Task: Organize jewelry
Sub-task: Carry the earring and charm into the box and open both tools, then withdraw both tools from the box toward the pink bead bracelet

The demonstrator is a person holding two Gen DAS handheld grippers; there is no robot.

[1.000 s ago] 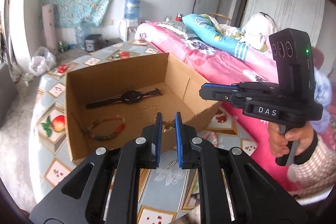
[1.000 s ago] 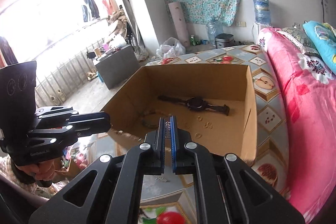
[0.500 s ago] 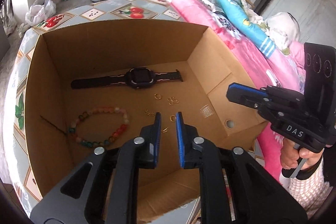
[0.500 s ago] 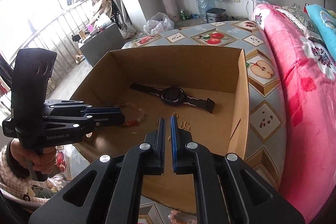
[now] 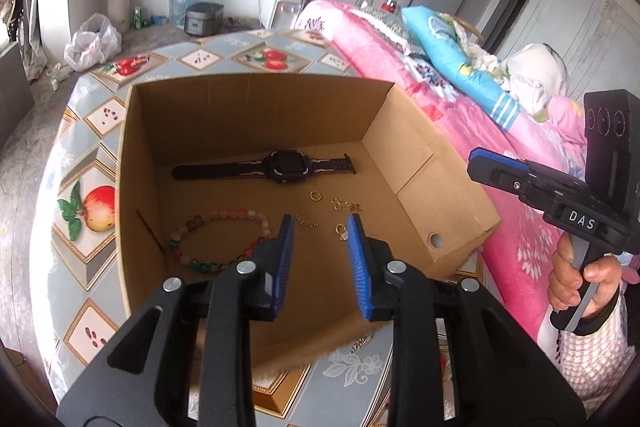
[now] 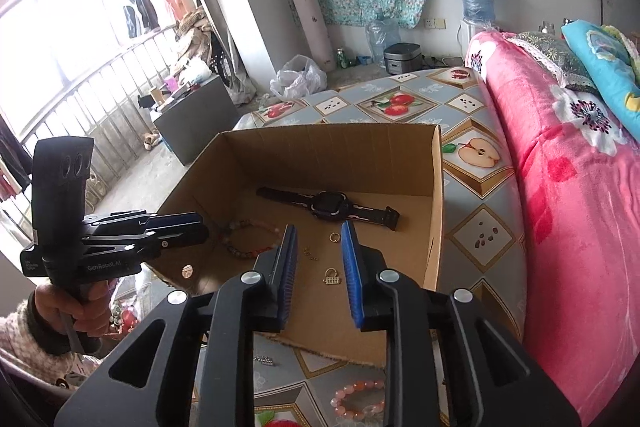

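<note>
Both the left gripper (image 5: 320, 233) and the right gripper (image 6: 318, 241) are hanging open and empty over the box (image 5: 448, 203); the pink bracelet (image 6: 357, 398) on the table (image 6: 480, 239) is waiting, needing a gentle pinch across its beads

The cardboard box (image 5: 440, 187) is open-topped; its walls fence the jewelry.

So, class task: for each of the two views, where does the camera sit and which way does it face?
Left wrist: on the left gripper, facing down into the cardboard box; right gripper and hand at right.
Right wrist: on the right gripper, facing the box from its other side; left gripper at left.
Shared: smartwatch, beaded bracelet.
</note>
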